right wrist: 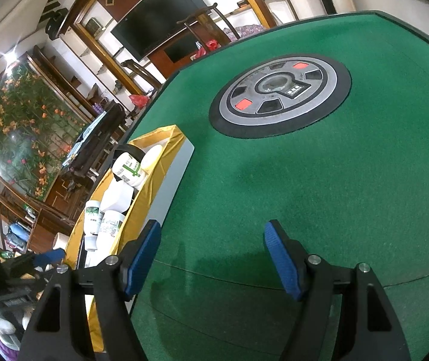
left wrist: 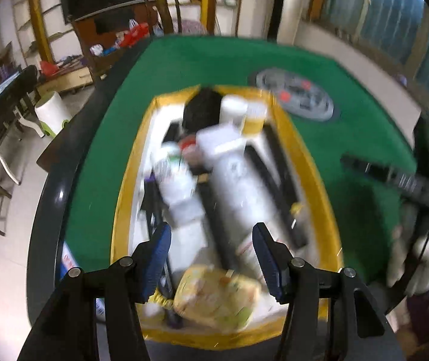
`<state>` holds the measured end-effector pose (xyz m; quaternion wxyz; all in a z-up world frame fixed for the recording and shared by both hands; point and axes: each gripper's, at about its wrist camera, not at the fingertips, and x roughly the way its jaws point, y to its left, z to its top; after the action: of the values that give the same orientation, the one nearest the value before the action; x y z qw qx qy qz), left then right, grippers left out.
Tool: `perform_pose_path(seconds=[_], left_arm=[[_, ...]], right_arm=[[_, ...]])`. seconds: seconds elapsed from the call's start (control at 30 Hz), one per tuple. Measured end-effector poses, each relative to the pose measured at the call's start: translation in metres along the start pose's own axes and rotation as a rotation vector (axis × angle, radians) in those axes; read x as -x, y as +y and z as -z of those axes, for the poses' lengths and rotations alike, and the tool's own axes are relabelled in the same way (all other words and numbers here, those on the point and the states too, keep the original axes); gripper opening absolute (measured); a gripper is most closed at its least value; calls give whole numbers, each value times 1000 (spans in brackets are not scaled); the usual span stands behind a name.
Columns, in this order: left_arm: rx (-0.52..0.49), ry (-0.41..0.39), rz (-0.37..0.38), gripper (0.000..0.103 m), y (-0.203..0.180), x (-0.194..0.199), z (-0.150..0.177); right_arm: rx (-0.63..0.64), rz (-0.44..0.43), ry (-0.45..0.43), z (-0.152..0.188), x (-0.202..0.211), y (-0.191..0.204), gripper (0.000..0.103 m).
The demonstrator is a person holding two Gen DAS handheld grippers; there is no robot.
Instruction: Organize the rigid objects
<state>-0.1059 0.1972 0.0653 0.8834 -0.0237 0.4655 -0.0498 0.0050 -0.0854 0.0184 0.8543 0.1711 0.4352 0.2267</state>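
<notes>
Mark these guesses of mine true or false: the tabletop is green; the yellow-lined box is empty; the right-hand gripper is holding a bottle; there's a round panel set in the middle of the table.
1. The tabletop is green. True.
2. The yellow-lined box is empty. False: it holds white bottles and other items, including a yellowish packet.
3. The right gripper is holding a bottle. False: its jaws stand open over bare green felt, with nothing between them.
4. A round panel is set in the table. True: a grey disc with red and black buttons.
5. The left gripper is above the box. True, with its jaws apart.
</notes>
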Motion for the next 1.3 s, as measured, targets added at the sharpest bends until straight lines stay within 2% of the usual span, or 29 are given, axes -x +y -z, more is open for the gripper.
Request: perform_pose_path(seconds=[0.1,0.13,0.23,0.3,0.33,0.43,0.47,0.53,0.63,0.67,0.73,0.8,0.87,0.93,1.0,1.03,1.07,1.1,1.13,1.2,1.23,1.3], left_arm=[[42,-77,8,67,-7,-4,-20],[54,-97,-10,69,-9,-9,-30],[90,-141,-75,69,-11,-32,-59],[134,-142,-78,69,-7,-55,-83],[164,-133,-45,69,-5,-66,-93],[288,-110,170,68,2,-92,-110],[322,-95,216,68,3,-102,-112],[316,-35,275,68,-7,-116,-114],[265,-2,376,68,-21,-104,-104],[246,-8,357,68,-25,-95,-98],[202,-51,259,68,-28,-75,-88],[158,-131,138,69,-28,-50,-77],[126,-252,-24,69,-27,-19,-61],[91,-415,-174,71,-32,21,-43],[84,-547,-208,86,-33,54,-22],[92,-611,-184,103,-31,68,-11],[101,-653,-150,103,-27,76,-4],[116,-670,-110,103,-19,80,2],[147,-640,-66,103,-12,79,4],[194,-550,-36,102,-5,71,2],[215,-499,-59,102,-6,63,-2],[231,-407,-177,102,-7,49,-4]], right_arm=[[-10,4,9,0,-1,-2,71],[-14,8,10,0,-1,-2,71],[-18,14,5,1,0,-3,71],[-18,15,2,1,0,-3,71],[-19,16,-1,2,1,-3,71],[-27,13,11,2,-1,-5,72],[-35,11,23,2,-3,-6,72],[-36,5,20,1,-2,-7,74],[-35,-1,21,1,-3,-7,75],[-37,-3,21,1,-2,-7,75],[-36,-10,22,0,-2,-7,77],[-34,-10,23,0,-3,-6,78],[-37,-13,22,1,-2,-6,78],[-37,-11,22,1,-2,-6,78],[-32,6,10,1,-1,-4,78],[-23,14,-4,1,2,-3,78],[-7,21,-19,1,4,1,78],[27,44,-42,3,9,9,78],[65,72,-60,4,13,17,78],[168,109,-98,13,25,43,78],[217,108,-108,18,30,57,78],[330,124,-134,30,40,87,78]])
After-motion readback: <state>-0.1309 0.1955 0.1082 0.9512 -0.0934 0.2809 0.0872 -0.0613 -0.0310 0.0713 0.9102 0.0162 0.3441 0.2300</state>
